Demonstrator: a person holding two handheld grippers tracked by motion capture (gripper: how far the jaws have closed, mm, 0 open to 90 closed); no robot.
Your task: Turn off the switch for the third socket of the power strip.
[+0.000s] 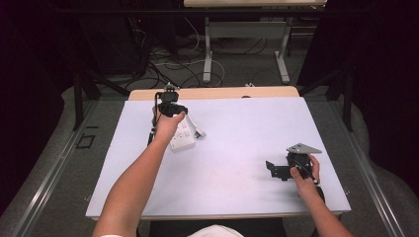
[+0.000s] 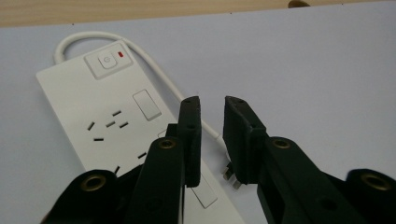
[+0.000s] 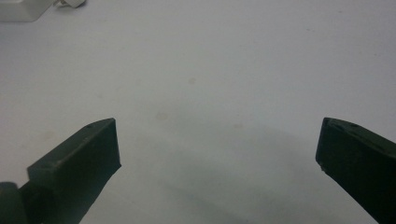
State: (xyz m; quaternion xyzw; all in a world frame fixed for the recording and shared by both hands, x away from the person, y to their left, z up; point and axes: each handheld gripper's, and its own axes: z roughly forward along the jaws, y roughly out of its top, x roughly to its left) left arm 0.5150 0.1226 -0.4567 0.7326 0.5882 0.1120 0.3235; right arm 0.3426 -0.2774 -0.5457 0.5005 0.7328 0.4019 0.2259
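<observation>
A white power strip (image 2: 79, 98) with a push switch and a red light lies on the white table top (image 1: 237, 123); it also appears under my left hand (image 1: 184, 140). Its thin white cable (image 2: 154, 65) loops from the far end back to a small plug (image 2: 229, 173) with bare prongs beside the strip. My left gripper (image 2: 212, 105) hangs just over that plug, jaws a narrow gap apart with the cable end between them; the plug sits against the right-hand jaw, clear of the other. My right gripper (image 3: 219, 149) stands wide open with nothing in it, low over bare table at the near right (image 1: 272, 170).
The table's wooden far edge (image 1: 212, 93) runs just behind the strip. On the floor beyond are cables and the metal legs of another desk (image 1: 207, 54). A corner of the strip (image 3: 16, 11) lies far off in the right gripper view.
</observation>
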